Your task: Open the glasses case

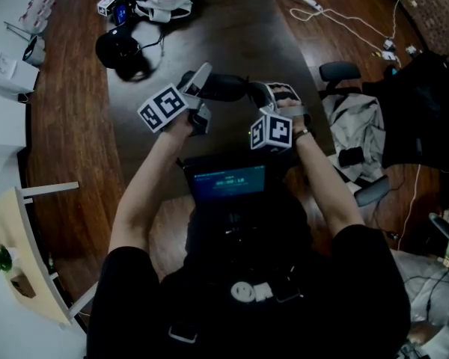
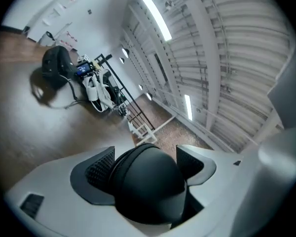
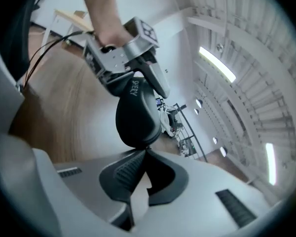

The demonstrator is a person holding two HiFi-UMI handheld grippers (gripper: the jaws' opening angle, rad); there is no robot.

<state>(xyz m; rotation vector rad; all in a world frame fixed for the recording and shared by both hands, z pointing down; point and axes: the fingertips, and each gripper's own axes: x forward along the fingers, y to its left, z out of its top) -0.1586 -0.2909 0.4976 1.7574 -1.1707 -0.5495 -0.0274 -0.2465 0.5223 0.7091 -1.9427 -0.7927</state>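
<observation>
While glasses case (image 1: pixel 226 87) hangs above table (image 1: pixel 232 21): right gripper (image 3: pixel 144 154) pressed together, seemingly pinching its edge; left gripper (image 2: pixel 145 158) spread around its end. Step: opening; next needs left grip on lid

Black oval hard-shell glasses case (image 1: pixel 226 87): ends hidden in head view behind left gripper (image 2: pixel 146 155) & right gripper (image 3: pixel 146 149). Whether left pads press it unclear; what right tips pinch too small to tell
</observation>
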